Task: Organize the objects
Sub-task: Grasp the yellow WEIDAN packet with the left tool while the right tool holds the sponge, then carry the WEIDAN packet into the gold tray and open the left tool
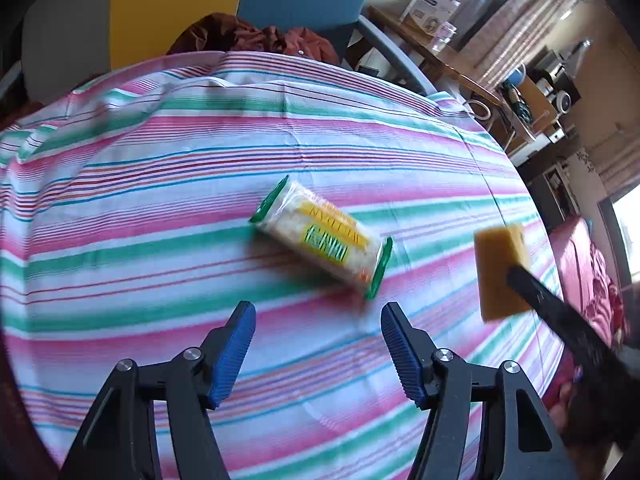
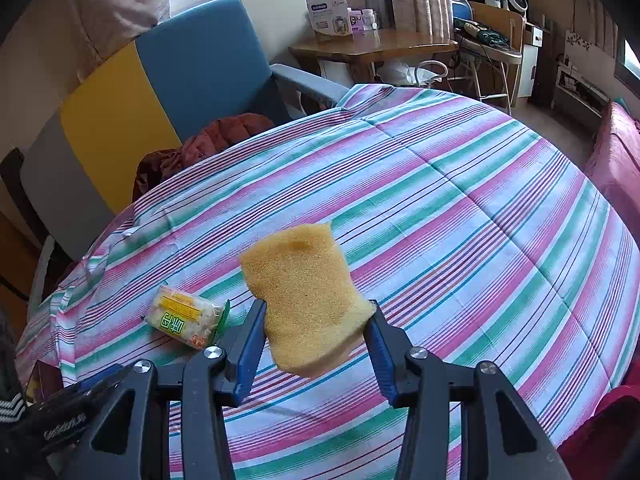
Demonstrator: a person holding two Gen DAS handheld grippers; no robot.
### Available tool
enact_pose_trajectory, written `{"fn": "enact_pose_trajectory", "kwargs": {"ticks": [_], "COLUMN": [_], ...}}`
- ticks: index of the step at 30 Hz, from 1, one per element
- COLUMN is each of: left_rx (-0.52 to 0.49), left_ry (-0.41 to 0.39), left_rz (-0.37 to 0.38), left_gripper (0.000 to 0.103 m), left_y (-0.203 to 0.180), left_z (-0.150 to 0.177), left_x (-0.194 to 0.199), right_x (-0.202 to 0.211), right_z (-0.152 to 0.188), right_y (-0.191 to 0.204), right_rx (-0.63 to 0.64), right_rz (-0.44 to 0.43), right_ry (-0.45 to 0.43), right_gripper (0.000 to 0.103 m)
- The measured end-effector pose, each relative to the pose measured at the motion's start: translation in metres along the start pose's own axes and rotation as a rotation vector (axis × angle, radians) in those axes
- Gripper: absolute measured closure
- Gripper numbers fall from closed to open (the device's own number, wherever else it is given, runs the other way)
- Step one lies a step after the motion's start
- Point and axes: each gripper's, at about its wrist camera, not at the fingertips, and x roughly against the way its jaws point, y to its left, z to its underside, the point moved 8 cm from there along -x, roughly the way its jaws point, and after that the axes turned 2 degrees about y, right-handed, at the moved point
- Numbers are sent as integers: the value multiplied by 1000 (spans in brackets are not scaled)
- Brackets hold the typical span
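A yellow sponge (image 2: 306,300) hangs above the striped tablecloth (image 2: 480,220), pinched at its lower sides by my right gripper (image 2: 318,316), which is shut on it. The same sponge (image 1: 502,272) shows at the right of the left wrist view, held by the dark finger of the right gripper. A clear packet with a yellow and green label (image 1: 320,240) lies on the cloth near the middle. My left gripper (image 1: 318,312) hovers just short of the packet, its blue pads apart and nothing between them. From the right wrist view the packet (image 2: 186,318) lies left of the sponge.
A blue and yellow chair (image 2: 192,64) with a rust-coloured garment (image 2: 216,136) stands behind the table. Beyond the table edge are a wooden desk (image 2: 372,46) with a box and bottles, and a red-covered seat (image 2: 616,160) at the right.
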Motion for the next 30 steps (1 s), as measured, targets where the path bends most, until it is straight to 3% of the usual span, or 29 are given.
{"fn": "enact_pose_trajectory", "kwargs": {"ticks": [11, 17, 21, 23, 25, 30], "left_rx": [95, 10, -119, -180, -232, -243], "left_ry": [47, 36, 43, 29, 0, -32], "left_rz": [-68, -113, -178, -218, -242, -241], "left_gripper": [39, 34, 33, 39, 55, 56], "left_y": [-6, -22, -29, -29, -27, 2], "left_z": [-45, -60, -56, -51, -45, -15], "left_x": [-62, -72, -78, -77, -72, -46], "right_x": [5, 4, 2, 2, -1, -10], "right_z": [-1, 1, 2, 3, 5, 14], "right_y": [-3, -1, -1, -1, -1, 15], "right_rx": [-49, -41, -40, -37, -27, 47], "right_rz": [-68, -79, -74, -71, -69, -94], "right_ry": [-3, 5, 10, 13, 24, 71], "right_gripper": [55, 55, 55, 55, 55, 55]}}
